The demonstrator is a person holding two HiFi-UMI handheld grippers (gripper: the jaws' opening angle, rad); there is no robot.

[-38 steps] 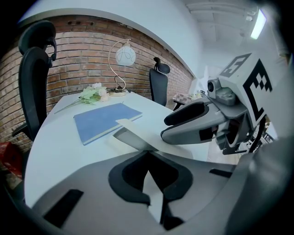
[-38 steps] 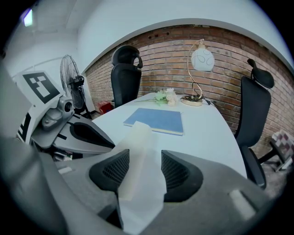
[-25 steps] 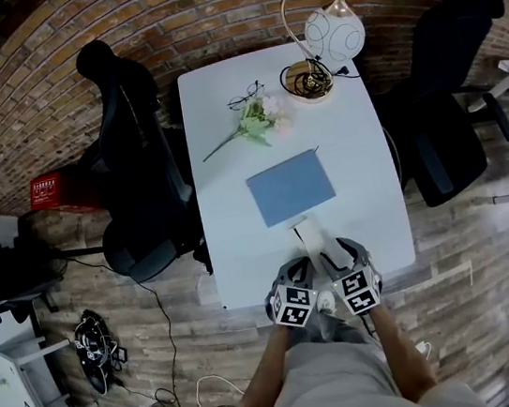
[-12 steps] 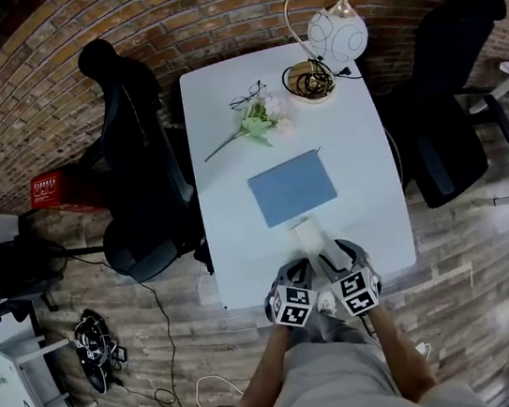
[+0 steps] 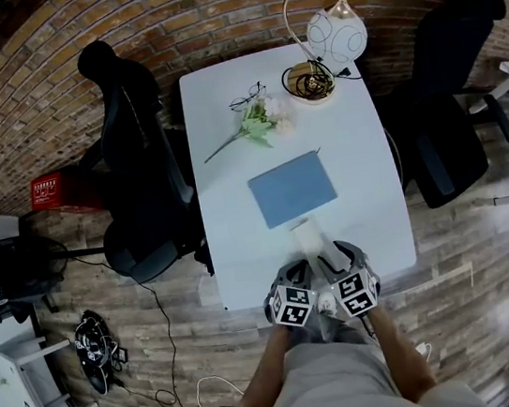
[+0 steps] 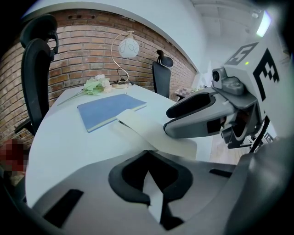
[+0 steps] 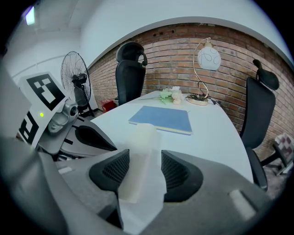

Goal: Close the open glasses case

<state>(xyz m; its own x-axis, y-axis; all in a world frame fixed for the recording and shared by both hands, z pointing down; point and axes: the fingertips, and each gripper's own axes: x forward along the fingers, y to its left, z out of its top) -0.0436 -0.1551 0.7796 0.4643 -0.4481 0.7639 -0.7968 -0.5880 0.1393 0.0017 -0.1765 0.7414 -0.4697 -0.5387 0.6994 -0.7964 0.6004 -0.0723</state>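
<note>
One cream glasses case (image 5: 309, 235) sits at the near edge of the white table (image 5: 235, 201), just on your side of the blue notebook (image 5: 292, 187). Your right gripper (image 7: 144, 167) grips it between its jaws. Your left gripper (image 6: 147, 153) is clenched, tips at the case's edge.

Your left gripper (image 5: 300, 272) and right gripper (image 5: 343, 260), low in the head view's middle, are grey with black ribbed pads (image 7: 110, 170) and white cubes (image 5: 294, 303) of black square markers, above your light grey clothing (image 5: 311, 390).
</note>
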